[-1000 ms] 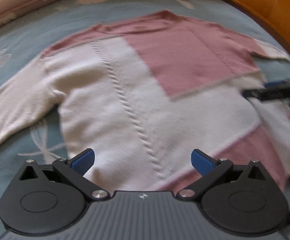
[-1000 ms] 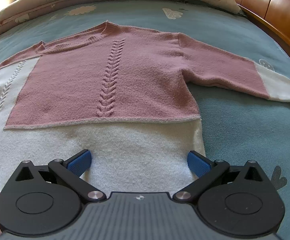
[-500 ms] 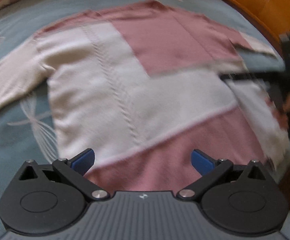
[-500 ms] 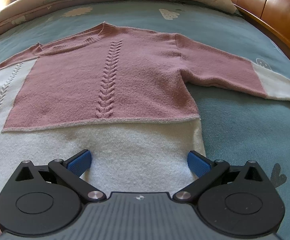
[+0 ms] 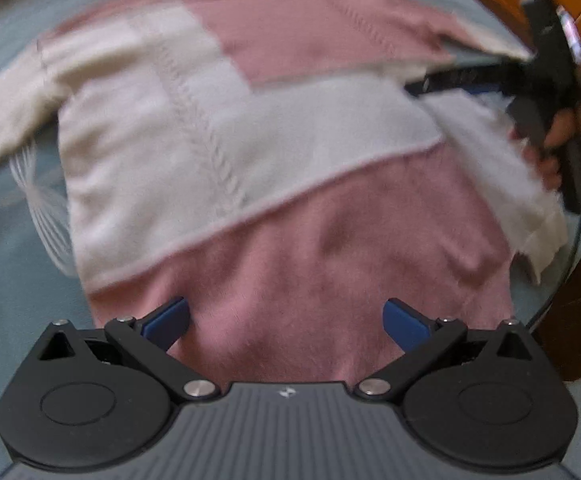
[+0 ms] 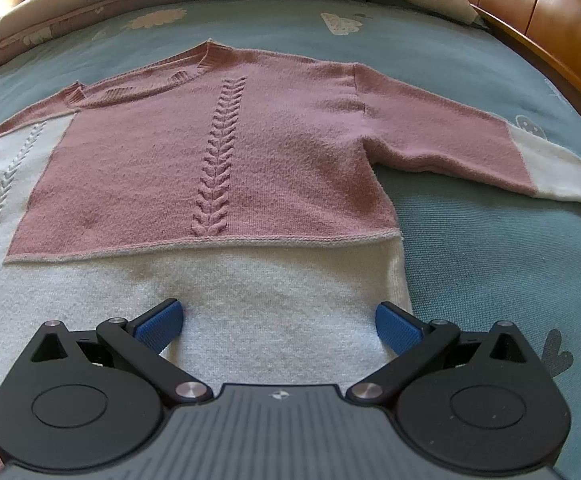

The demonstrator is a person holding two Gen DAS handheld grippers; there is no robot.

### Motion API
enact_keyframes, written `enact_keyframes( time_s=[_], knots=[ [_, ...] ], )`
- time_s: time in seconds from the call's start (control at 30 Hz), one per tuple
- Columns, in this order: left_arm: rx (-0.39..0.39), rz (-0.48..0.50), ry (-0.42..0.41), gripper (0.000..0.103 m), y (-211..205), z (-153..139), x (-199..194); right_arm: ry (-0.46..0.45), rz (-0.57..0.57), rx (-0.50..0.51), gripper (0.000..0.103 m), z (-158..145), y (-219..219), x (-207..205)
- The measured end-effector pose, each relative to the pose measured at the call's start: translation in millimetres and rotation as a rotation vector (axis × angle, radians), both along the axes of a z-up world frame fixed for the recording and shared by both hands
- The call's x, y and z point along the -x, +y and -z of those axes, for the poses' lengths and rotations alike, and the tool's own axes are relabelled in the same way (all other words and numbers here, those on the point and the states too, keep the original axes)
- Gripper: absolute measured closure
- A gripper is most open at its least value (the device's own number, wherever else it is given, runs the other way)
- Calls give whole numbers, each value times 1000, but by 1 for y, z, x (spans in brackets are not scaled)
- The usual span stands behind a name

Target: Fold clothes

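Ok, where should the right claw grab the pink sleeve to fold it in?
Take the sleeve at its white cuff, coming from the outer, right side. It lies flat and stretched away from the body, so the cuff is the free end, and the right claw is open over the white hem.

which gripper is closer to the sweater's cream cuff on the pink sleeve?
Right. The right gripper hangs open over the sweater's white band, the cream cuff off to its right. The left gripper is open over the pink hem panel, farther across.
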State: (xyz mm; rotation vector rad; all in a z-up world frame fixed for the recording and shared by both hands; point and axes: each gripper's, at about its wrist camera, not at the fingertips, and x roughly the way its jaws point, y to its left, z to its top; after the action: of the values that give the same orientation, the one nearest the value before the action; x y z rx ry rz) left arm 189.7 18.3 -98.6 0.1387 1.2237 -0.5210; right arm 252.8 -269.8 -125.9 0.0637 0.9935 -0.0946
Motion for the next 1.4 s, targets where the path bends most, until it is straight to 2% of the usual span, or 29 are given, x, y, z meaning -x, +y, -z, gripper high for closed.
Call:
enact_keyframes(
  time_s=[0.13, 0.33, 0.5, 0.6, 0.7, 0.83, 0.9, 1.03, 1.17, 1.3, 1.4],
  knots=[
    [34, -1, -1, 1, -3, -10, 9, 6, -10, -2, 0, 0, -1, -1],
    [13, 19, 36, 1, -7, -4, 22, -5, -8, 2, 0, 1, 0, 1],
    [36, 52, -11, 1, -19, -12, 19, -12, -10, 1, 0, 1, 0, 3],
    [26, 65, 1, 1, -24, -6, 19, -11, -5, 3, 0, 1, 0, 3],
    [19, 82, 9, 1, -29, -1, 19, 12, -14, -2, 0, -1, 0, 1],
    [30, 105, -31, 1, -28, -11, 22, 69, -64, -19, 0, -9, -1, 1],
    [9, 122, -61, 1, -29, -13, 21, 70, -134, -32, 0, -16, 4, 10],
    [-22, 126, -80, 1, -29, -10, 15, 60, -372, -82, 0, -29, 29, 38],
    [-55, 90, -92, 1, -26, -9, 8, 72, -573, -98, 0, -26, 62, 60],
    [-54, 78, -99, 1, -27, -10, 3, 120, -662, -29, 0, -8, 83, 75],
    [-52, 73, -106, 1, -29, -11, 1, 122, -722, 44, 0, -4, 82, 96]
  ],
)
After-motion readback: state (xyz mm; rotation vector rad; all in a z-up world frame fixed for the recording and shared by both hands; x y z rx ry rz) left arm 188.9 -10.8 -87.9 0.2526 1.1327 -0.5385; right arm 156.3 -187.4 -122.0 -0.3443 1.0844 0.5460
